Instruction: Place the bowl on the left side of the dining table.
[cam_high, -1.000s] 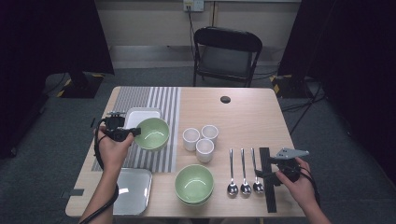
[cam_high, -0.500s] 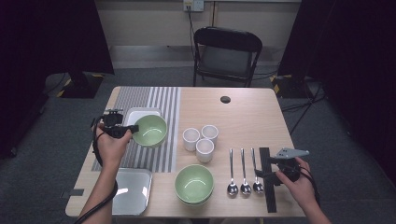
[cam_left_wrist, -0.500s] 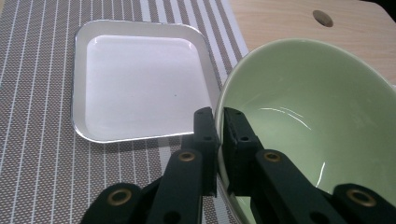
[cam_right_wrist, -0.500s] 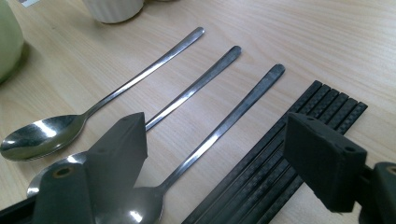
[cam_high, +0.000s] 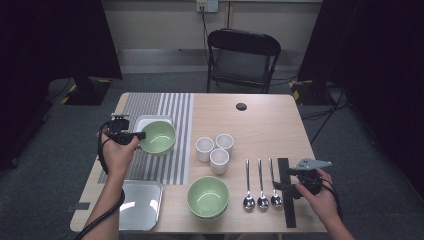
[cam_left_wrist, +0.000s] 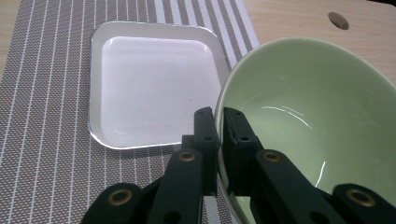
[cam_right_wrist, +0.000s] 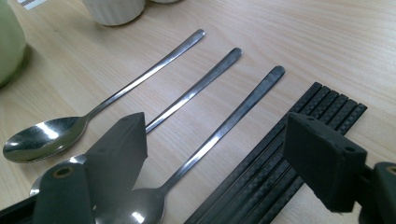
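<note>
My left gripper (cam_high: 136, 136) is shut on the near rim of a pale green bowl (cam_high: 159, 136), one jaw inside and one outside. In the left gripper view the jaws (cam_left_wrist: 218, 114) pinch the bowl (cam_left_wrist: 317, 116), which hangs tilted beside and partly over a white square plate (cam_left_wrist: 149, 79) on the striped mat. The plate (cam_high: 145, 121) lies just behind the bowl. At the table's right front my right gripper (cam_high: 284, 186) stands open, low over three spoons (cam_high: 260, 182) and a bundle of black chopsticks (cam_high: 287, 192). The right gripper's jaws (cam_right_wrist: 224, 135) straddle a spoon handle (cam_right_wrist: 243, 109) and the chopsticks (cam_right_wrist: 322, 100) without touching them.
Green bowls (cam_high: 208, 196) are stacked at the front middle, with three white cups (cam_high: 214, 150) behind them. A metal tray (cam_high: 137, 204) lies at the front left. The striped mat (cam_high: 172, 107) covers the left part, a black disc (cam_high: 241, 106) sits far back, and a chair (cam_high: 242, 55) stands beyond.
The left gripper has carried the bowl slightly back and to the left, up to the white plate's edge. The right hand has stayed put.
</note>
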